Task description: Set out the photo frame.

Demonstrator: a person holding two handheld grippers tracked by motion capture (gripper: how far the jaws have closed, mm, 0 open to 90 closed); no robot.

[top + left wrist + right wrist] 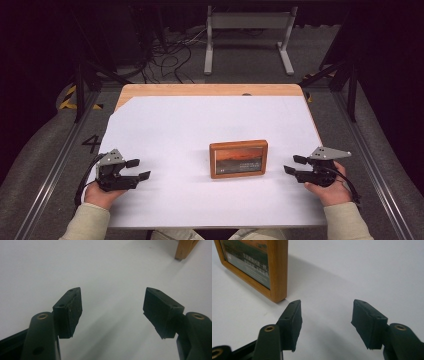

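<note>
At the left edge of the white desk (200,120) the left gripper (141,169) lay low in the person's left hand (102,194), pointing toward the middle; its fingers (68,311) stood apart with nothing between them, only bare desk; the wooden picture frame (238,158) stood upright at the centre of the desk, well apart from both grippers; the right gripper (292,165), held in the right hand (331,191), pointed inward at the frame, its fingers (292,323) spread wide and empty, near the frame's corner but not touching it.
</note>
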